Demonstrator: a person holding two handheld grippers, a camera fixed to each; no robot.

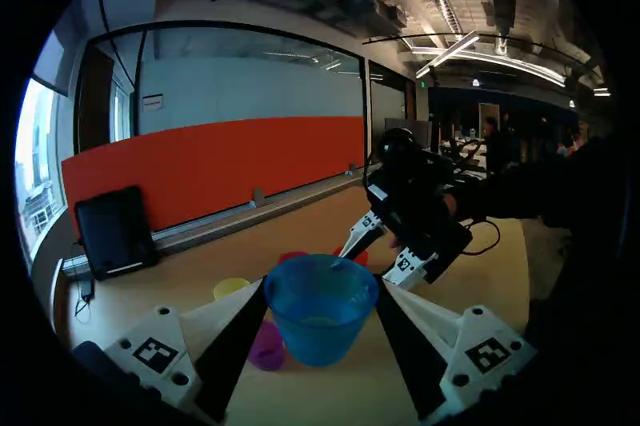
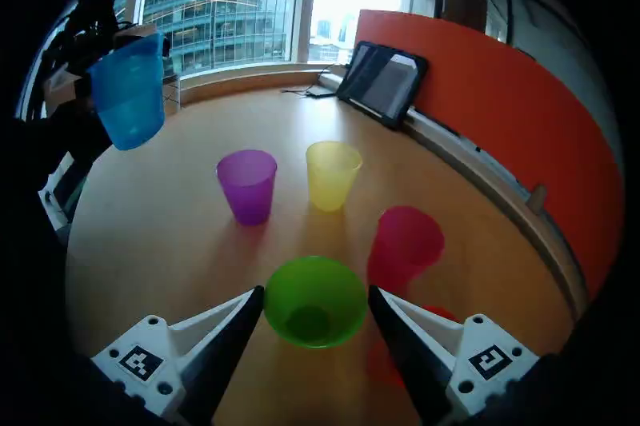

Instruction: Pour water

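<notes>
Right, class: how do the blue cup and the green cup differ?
Colour: the blue cup against the green cup. Holder: the left gripper grips the blue cup, while the right gripper grips the green cup. Both are open-topped, translucent tumblers.

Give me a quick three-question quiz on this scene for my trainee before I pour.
1. True or false: the left tongs hold the blue cup clear of the table.
2. Which cup sits in the right tongs? A purple cup; B green cup; C yellow cup.
3. What leans against the orange wall?
Key: 1 true; 2 B; 3 a black tablet.
</notes>
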